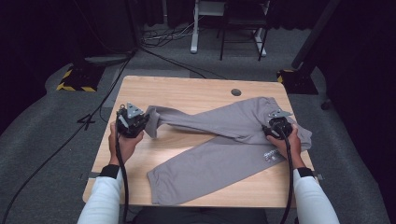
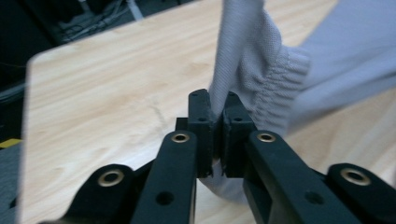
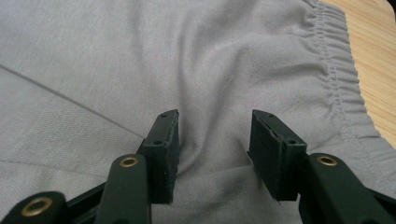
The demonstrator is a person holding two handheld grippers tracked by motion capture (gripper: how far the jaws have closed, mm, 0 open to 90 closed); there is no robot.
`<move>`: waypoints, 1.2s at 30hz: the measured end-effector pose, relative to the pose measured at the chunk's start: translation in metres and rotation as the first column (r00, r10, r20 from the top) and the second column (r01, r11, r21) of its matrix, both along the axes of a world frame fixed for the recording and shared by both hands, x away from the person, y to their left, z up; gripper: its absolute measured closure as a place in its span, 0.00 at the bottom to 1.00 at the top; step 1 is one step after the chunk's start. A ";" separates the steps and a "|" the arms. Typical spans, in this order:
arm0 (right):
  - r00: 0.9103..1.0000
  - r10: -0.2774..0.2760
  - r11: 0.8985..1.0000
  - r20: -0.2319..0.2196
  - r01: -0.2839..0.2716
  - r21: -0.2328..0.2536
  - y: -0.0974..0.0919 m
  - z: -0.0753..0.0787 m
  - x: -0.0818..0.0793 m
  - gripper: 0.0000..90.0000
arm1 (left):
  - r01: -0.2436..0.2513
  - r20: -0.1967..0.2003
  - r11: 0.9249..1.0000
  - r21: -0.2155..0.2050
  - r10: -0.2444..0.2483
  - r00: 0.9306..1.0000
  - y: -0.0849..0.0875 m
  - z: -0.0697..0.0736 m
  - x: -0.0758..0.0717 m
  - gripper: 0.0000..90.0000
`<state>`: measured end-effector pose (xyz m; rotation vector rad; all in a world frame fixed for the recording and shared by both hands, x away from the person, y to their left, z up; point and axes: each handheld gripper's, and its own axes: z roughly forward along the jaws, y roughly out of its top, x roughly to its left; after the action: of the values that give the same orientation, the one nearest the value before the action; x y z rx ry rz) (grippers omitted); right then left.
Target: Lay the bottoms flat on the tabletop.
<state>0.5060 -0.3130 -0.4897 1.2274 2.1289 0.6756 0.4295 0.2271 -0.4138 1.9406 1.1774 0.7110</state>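
Grey sweatpants (image 1: 224, 140) lie spread across the wooden table (image 1: 187, 93), waistband at the right. The left gripper (image 2: 215, 126) pinches the ribbed cuff (image 2: 280, 79) of the upper leg, raising it, apparently for folding. The right gripper (image 3: 212, 140), jaws spread, presses the fabric near the waistband (image 3: 338, 70), likely anchoring it.

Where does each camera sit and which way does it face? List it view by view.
High view: above the person's side, looking forward and down on the table; forearms, both hands show.
Left gripper view: rides the left gripper, jaws shut on a trouser leg cuff.
Right gripper view: rides the right gripper, jaws apart over the waist.
All share the grey trousers.
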 end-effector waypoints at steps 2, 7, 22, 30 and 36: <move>1.000 0.001 1.000 0.001 -0.001 0.001 0.000 0.000 0.000 0.58 | -0.113 0.011 0.993 -0.042 0.113 0.994 0.019 0.004 0.004 0.81; 1.000 0.001 1.000 0.003 -0.001 0.003 -0.001 0.000 0.000 0.58 | -0.190 -0.036 0.978 -0.092 0.187 0.982 0.041 -0.008 0.007 0.72; 1.000 -0.004 1.000 0.005 0.004 0.006 0.000 -0.001 0.000 0.59 | 0.124 -0.193 0.991 0.054 -0.111 0.975 -0.029 -0.070 0.019 0.44; 1.000 0.002 1.000 0.005 -0.002 0.005 -0.001 -0.001 0.000 0.59 | 0.101 -0.209 0.994 0.039 -0.091 0.974 -0.023 -0.081 0.027 0.79; 1.000 0.004 1.000 0.005 -0.004 0.006 -0.001 -0.001 0.000 0.59 | 0.050 -0.156 0.999 -0.001 -0.049 0.987 -0.007 -0.068 0.026 0.94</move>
<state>0.5061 -0.3141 -0.4903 1.2238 2.1278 0.6860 0.4552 0.2205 -0.4818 2.0504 1.2167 0.5430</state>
